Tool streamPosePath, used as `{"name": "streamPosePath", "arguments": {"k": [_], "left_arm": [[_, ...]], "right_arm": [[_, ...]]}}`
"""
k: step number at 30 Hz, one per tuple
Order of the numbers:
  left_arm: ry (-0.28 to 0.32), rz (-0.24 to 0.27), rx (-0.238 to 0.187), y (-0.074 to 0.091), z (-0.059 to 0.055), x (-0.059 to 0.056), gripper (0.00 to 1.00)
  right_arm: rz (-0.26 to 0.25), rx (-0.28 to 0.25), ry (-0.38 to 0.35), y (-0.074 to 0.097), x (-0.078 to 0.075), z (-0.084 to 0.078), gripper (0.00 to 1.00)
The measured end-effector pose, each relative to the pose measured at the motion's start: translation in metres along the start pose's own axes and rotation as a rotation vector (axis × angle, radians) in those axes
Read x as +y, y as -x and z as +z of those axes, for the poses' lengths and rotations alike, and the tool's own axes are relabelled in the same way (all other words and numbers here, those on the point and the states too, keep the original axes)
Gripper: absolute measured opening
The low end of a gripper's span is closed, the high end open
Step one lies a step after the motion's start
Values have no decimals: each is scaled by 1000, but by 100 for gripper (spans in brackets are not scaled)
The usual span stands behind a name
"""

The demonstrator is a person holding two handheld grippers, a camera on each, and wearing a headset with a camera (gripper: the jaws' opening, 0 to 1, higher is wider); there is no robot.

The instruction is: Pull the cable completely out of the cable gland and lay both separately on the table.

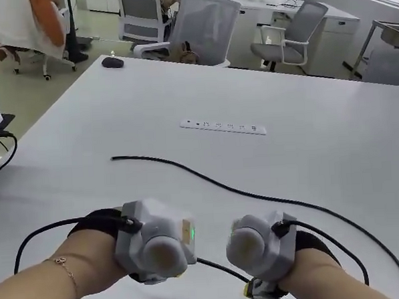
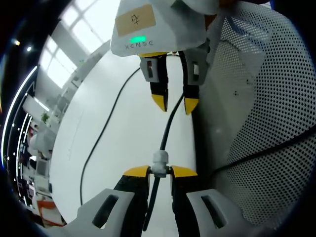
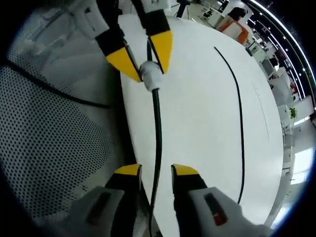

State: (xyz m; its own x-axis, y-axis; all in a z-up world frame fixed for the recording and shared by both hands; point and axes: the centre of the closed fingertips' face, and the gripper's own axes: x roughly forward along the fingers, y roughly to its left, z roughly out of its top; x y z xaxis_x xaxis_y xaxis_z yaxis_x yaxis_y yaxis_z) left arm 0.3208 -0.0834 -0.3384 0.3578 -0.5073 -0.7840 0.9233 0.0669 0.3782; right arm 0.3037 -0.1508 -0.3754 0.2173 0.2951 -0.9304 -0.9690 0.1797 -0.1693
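Left gripper (image 2: 160,171) clamped on round white gland (image 2: 160,160), right gripper (image 3: 157,169) fingers apart around thin black cable (image 3: 157,113)

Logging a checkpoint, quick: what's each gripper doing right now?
Left gripper: shut on the cable gland.
Right gripper: open, with a jaw on either side of the cable, not pinching it.

We see cable gland (image 2: 160,164) between left gripper (image 2: 159,171) jaws, its cable (image 2: 170,123) passing between right gripper (image 2: 175,103) jaws, over table (image 2: 123,148) edge.

White gland (image 2: 160,164) on black cable (image 2: 168,126)
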Motion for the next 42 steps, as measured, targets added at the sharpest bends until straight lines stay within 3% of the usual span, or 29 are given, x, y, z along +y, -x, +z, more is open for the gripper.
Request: {"name": "streamPosePath", "arguments": {"k": [3,6,9,12,14,16,22,34,39,42], "left_arm": [[-1,1,-2,0,0,0,18],[-5,4,-8,1,2,0,18],[-9,18,-14,2,4,3,18],[0,19,-19,2,4,4,18],[2,18,-21,2,4,4,18],[2,25,-20,2,4,6,18],[12,29,-17,3,2,7,18],[18,33,-16,3,1,9,18],[24,39,-17,3,2,10,18],[18,37,-10,3,0,9,18]], "right_arm": [[-20,-34,4,3,-3,8,31],[-28,-63,22,6,-5,13,23],[-27,-90,20,6,-5,19,21],[-53,-93,42,9,-11,19,3],[-60,-103,-22,10,-15,18,3],[-74,-80,-23,10,-20,12,3],[-121,58,-55,9,-29,-18,3],[-135,191,-118,9,-33,-50,3],[-123,208,-142,9,-30,-54,4],[-105,160,-137,7,-25,-41,14]]}}
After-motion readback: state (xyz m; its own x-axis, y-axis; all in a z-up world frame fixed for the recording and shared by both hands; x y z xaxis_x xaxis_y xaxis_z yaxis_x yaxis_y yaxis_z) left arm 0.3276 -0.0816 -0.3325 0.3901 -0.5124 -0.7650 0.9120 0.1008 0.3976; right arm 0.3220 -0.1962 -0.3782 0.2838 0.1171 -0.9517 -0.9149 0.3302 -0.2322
